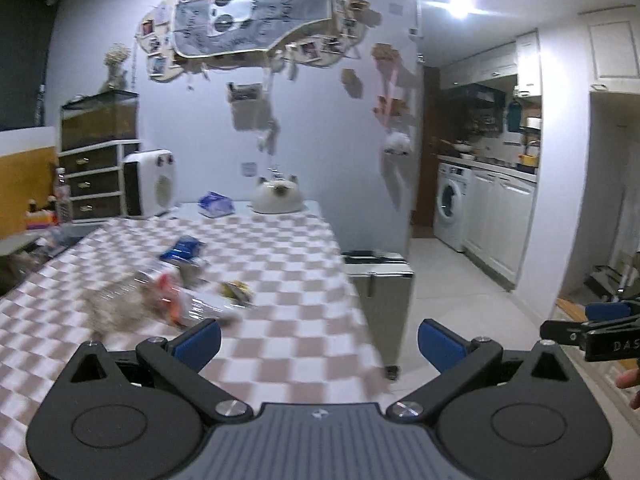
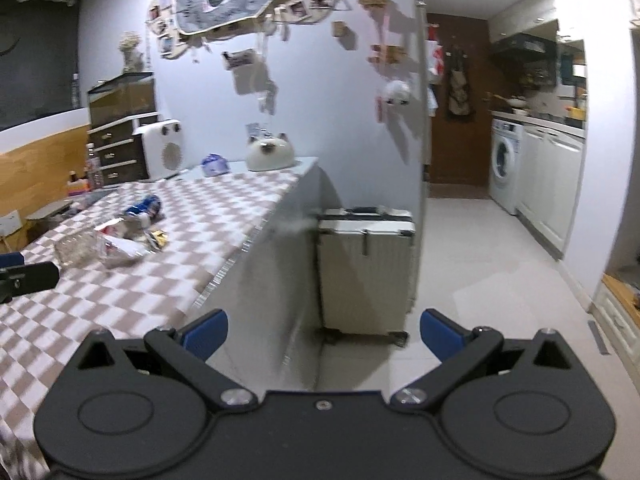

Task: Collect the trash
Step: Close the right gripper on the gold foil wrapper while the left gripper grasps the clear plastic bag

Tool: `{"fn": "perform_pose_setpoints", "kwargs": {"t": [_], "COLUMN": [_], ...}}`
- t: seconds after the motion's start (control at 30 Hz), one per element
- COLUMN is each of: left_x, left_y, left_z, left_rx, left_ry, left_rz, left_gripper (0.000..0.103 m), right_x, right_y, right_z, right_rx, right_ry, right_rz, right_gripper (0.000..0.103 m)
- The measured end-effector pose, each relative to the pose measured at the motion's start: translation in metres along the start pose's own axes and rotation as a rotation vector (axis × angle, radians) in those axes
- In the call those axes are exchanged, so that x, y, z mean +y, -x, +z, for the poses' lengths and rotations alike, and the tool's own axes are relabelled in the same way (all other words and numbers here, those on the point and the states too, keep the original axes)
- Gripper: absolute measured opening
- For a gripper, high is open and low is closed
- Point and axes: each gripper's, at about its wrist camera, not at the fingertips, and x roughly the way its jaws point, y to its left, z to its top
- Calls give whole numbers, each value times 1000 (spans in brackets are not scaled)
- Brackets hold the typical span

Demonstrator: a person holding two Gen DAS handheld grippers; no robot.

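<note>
The trash lies in a loose group on the checkered tablecloth, toward the left side of the table and well apart from the suitcase that stands on the floor at the right. In this group I can see a crumpled clear plastic bottle, a blue can or wrapper a little farther away, some white and red packaging, and a small yellowish wrapper at the right edge of the pile. The left gripper is above the near part of the table with its jaws wide apart and nothing between them; the right gripper is beyond the table edge, over the floor, also wide apart and empty. I judge that all these pieces are very light and soft, so they will bend and slide easily on the cloth. The bottle is probably slippery and will collapse under pressure, so it is better to take it across the crumpled middle. The thin wrappers should be pinched at a raised fold. Motion blur hides the finer details.
</note>
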Motion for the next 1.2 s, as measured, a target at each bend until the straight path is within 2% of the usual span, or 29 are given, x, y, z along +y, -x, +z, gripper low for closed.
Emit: {"fn": "perform_pose_setpoints", "kwargs": {"t": [0.2, 0.4, 0.57, 0.63, 0.83, 0.97, 1.2], "left_x": [62, 104, 135, 145, 171, 182, 185], "left_y": [-27, -75, -126, -145, -184, -197, -210], "left_z": [15, 21, 18, 17, 5, -9, -21], "left_rx": [16, 15, 37, 41, 32, 29, 40], "left_ry": [65, 156, 327, 384, 543, 597, 619], "left_rz": [-1, -8, -31, -21, -39, -72, -131], "left_gripper": [103, 102, 85, 80, 74, 71, 59], "right_x": [40, 78, 103, 108, 123, 137, 168], "right_y": [-41, -86, -117, -129, -166, -191, -241], "right_z": [21, 41, 61, 68, 91, 105, 117], "right_rx": [22, 63, 61, 57, 62, 57, 71], "right_ry": [3, 9, 7, -6, -20, -11, 13], "right_rz": [85, 152, 221, 246, 281, 314, 387], "right_gripper": [103, 103, 101, 89, 79, 74, 72]}}
